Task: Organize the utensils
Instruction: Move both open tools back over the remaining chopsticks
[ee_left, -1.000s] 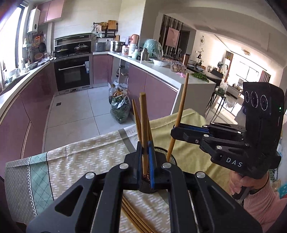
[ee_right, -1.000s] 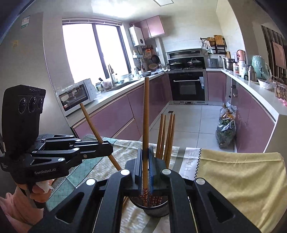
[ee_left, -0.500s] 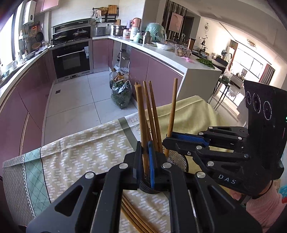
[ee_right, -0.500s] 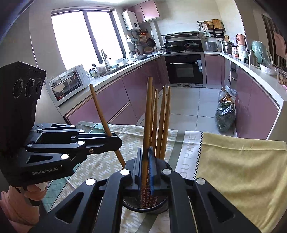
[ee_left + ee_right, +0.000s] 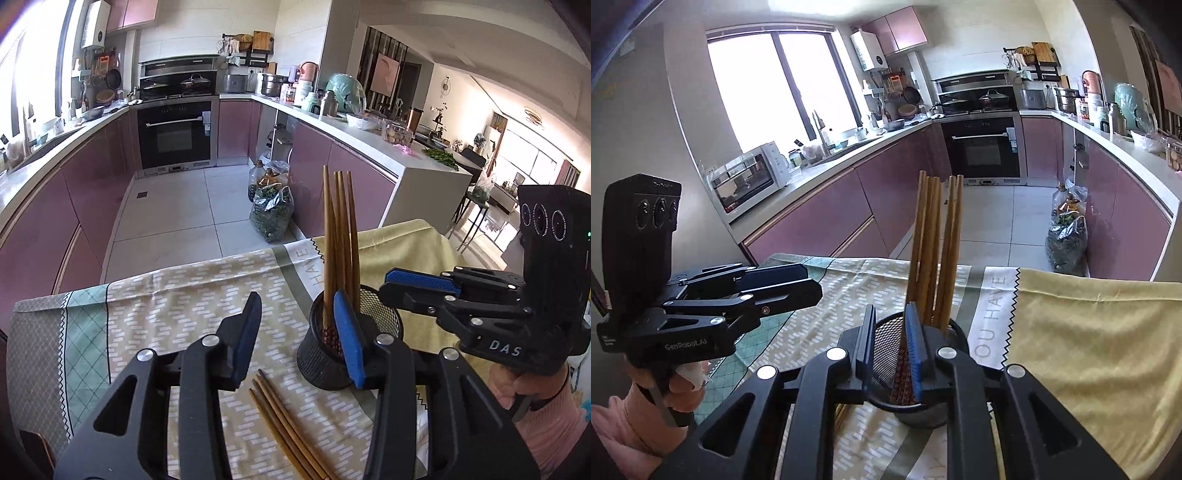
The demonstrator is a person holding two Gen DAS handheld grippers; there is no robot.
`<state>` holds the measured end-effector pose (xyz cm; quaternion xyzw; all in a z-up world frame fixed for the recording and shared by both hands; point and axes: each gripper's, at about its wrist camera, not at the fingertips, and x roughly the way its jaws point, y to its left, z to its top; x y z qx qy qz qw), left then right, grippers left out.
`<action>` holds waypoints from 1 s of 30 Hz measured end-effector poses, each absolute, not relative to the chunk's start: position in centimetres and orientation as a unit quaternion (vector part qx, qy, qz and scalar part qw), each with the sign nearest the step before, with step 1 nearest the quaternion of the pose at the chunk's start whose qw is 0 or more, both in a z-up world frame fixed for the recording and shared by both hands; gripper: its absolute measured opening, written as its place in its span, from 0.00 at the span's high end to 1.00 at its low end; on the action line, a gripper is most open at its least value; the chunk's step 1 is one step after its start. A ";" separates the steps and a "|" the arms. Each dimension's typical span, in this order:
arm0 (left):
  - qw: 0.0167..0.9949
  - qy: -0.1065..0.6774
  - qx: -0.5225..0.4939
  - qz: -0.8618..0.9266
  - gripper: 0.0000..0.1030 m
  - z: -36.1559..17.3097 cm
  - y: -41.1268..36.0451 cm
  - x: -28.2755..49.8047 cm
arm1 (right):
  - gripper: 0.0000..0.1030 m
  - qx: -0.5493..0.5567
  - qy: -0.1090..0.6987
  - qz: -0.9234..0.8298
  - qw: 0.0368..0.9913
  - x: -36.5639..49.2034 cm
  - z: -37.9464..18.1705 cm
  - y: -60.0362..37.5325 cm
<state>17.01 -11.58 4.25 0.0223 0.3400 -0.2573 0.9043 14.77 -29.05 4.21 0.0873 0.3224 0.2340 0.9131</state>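
A black mesh cup [image 5: 322,363] stands on the cloth-covered table and holds several wooden chopsticks [image 5: 339,236] upright; it also shows in the right wrist view [image 5: 888,358], with the chopsticks [image 5: 934,251] in it. My left gripper [image 5: 299,332] is open and empty, just left of and over the cup's rim. My right gripper [image 5: 891,341] is open and empty right at the cup, and appears in the left wrist view [image 5: 424,286] to the right of the cup. A few loose chopsticks [image 5: 288,424] lie on the cloth in front of the cup.
The table has a patterned cloth [image 5: 177,295] and a yellow cloth [image 5: 1089,332] on its right side. Beyond the table edge are the kitchen floor, purple cabinets and a bag of greens [image 5: 271,218].
Both grippers were shut on a chopstick each over the cup; both have opened, and the chopsticks now stand in the cup. The left gripper has pulled back slightly.
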 end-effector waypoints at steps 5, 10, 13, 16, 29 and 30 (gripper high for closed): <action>0.906 0.341 0.035 -0.250 0.54 2.1 -9.5 14.0 | 0.71 0.068 0.307 0.275 0.909 11.0 4.5 -27.6; 0.890 0.383 0.045 -0.243 0.54 -2.4 -8.3 11.9 | 0.70 0.054 0.333 0.294 0.894 9.1 2.4 -25.7; 0.876 0.415 0.043 -0.243 0.54 -5.2 -8.0 10.9 | 0.69 0.055 0.359 0.293 0.884 8.9 0.3 -24.9; 0.866 0.437 0.046 -0.239 0.54 -7.7 -8.0 10.4 | 0.69 0.065 0.385 0.288 0.875 8.9 -1.6 -24.4; 0.857 0.459 0.072 -0.222 0.54 -9.8 -9.3 10.4 | 0.67 0.084 0.432 0.273 0.856 8.4 -5.5 -23.5; 0.857 0.460 0.074 -0.220 0.54 -9.8 -9.3 10.4 | 0.66 0.085 0.433 0.272 0.855 8.4 -5.7 -23.4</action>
